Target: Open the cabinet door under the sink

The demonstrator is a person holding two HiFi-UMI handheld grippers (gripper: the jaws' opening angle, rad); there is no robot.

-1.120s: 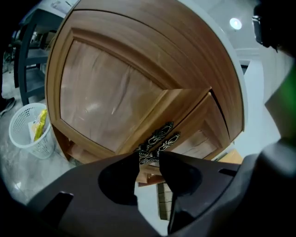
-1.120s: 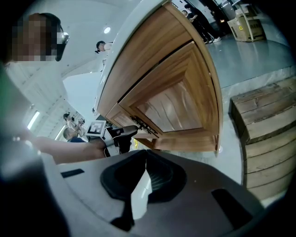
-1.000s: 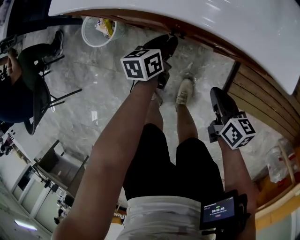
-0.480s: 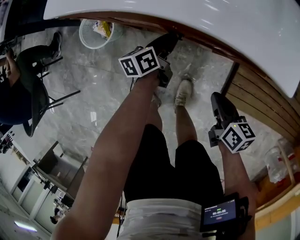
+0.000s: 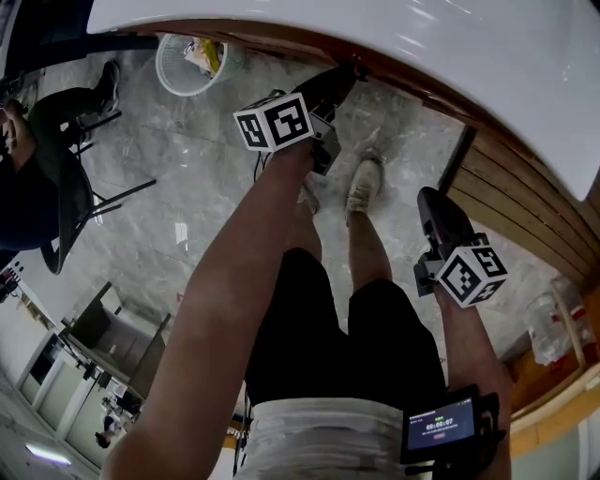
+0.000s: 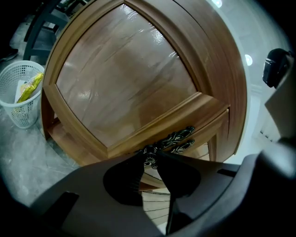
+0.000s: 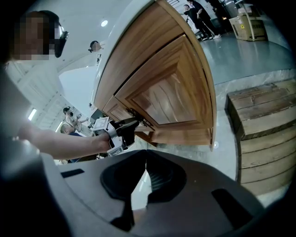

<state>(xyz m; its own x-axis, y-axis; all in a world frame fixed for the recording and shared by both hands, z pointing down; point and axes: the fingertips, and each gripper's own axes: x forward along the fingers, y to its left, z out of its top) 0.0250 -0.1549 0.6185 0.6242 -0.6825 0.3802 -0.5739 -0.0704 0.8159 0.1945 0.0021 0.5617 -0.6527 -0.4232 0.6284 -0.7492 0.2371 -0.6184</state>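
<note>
The wooden cabinet door (image 6: 125,78) with an arched panel fills the left gripper view; its ornate dark metal handle (image 6: 178,136) sits at the door's lower edge. My left gripper (image 6: 149,155) has just been closing, and the handle's end lies between its fingertips, which press on it. In the head view the left gripper (image 5: 333,84) reaches under the white sink counter (image 5: 375,28). My right gripper (image 5: 433,202) hangs lower right, shut and empty. The right gripper view shows the right gripper (image 7: 146,159) well back from the door (image 7: 171,97), and the left gripper (image 7: 125,127) at the handle.
A white mesh waste basket (image 5: 192,61) stands on the marble floor left of the cabinet. A slatted wooden crate (image 7: 266,134) sits to the right. The person's own shoe (image 5: 364,183) is just before the cabinet. Someone sits on a chair (image 5: 80,202) at far left.
The left gripper's marker cube has rolled and shifted slightly left while its tip stays at the cabinet. The right gripper has barely moved.
</note>
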